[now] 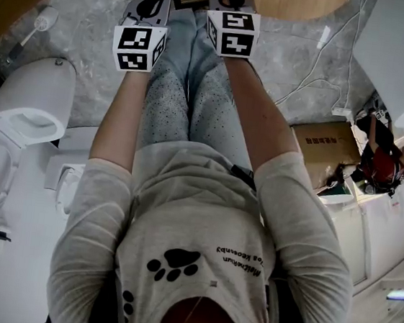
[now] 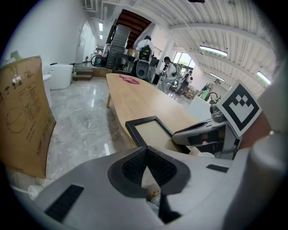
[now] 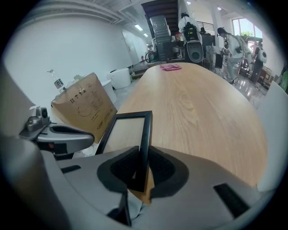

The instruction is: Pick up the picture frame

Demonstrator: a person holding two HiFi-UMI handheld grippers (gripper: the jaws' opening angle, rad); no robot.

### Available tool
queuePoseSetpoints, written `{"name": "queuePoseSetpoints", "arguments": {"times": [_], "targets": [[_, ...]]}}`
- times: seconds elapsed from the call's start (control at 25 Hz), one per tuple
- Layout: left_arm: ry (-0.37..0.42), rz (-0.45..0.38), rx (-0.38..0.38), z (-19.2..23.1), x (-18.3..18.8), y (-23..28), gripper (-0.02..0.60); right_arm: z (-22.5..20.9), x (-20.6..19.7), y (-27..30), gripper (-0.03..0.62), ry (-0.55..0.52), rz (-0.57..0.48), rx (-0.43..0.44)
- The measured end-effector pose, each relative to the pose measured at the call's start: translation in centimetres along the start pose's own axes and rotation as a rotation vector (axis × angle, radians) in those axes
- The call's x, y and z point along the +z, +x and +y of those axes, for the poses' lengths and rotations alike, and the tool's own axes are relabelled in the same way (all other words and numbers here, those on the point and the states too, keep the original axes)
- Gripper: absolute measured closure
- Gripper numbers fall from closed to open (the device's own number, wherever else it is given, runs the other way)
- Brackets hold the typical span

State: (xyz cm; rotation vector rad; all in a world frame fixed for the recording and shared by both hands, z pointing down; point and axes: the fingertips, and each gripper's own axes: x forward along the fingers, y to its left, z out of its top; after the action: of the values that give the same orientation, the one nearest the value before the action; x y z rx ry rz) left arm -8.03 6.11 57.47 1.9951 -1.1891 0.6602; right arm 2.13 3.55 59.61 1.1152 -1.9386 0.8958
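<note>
Reading right claw (image 3: 140, 170) as clamped on the picture frame (image 3: 127, 134): black right-hand rail pinched between both ribbed pads, jaws kept partly apart by the rail's thickness. Frame sitting at the near end of the wooden tabletop (image 3: 198, 108), pale panel facing up, running toward 11 o'clock from the jaws in the right gripper view. Can't tell whether lifted clear of the wood or resting on it at the far edge. Left claw (image 2: 145, 167): fully closed, pads together, nothing gripped. In the left gripper view, frame at 12 o'clock just beyond the closed jaws, not touching them, with the right claw's body at 3 o'clock just beside it. Cardboard box (image 2: 22, 119) upright on the grey marble floor (image 2: 85, 121) at 9 o'clock. In the head view, both claws at 12 o'clock, side by side, a dark corner of the frame showing between them at the top edge, by the tabletop's rim. Toilet (image 1: 19, 111) at 9 o'clock, second box (image 1: 328, 146) with print at 3 o'clock. Pink item (image 3: 170, 67) at the far end of the tabletop, well apart from the frame. People (image 3: 229, 42) standing past the tabletop, too small for detail.
</note>
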Motion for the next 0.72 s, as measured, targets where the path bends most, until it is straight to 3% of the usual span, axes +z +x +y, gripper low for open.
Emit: {"name": "queuePoseSetpoints", "arguments": {"times": [0.32,0.4,0.44,0.72], "targets": [[-0.067,0.042,-0.006,0.7,-1.1,0.2,0.571,0.8,-0.1,0.1,0.519,-0.015,0.005,0.018],[-0.088,0.068,-0.037,0.4,-1.6,0.6,0.446,0.7,-0.1,0.1,0.519,-0.016,0.005,0.015],[-0.097,0.079,-0.052,0.3,-1.8,0.8,0.421,0.6,-0.1,0.1,0.519,-0.017,0.005,0.014],[-0.154,0.095,-0.153,-0.4,-1.9,2.1,0.373,0.5,0.0,0.2,0.519,-0.021,0.0,0.016]]}}
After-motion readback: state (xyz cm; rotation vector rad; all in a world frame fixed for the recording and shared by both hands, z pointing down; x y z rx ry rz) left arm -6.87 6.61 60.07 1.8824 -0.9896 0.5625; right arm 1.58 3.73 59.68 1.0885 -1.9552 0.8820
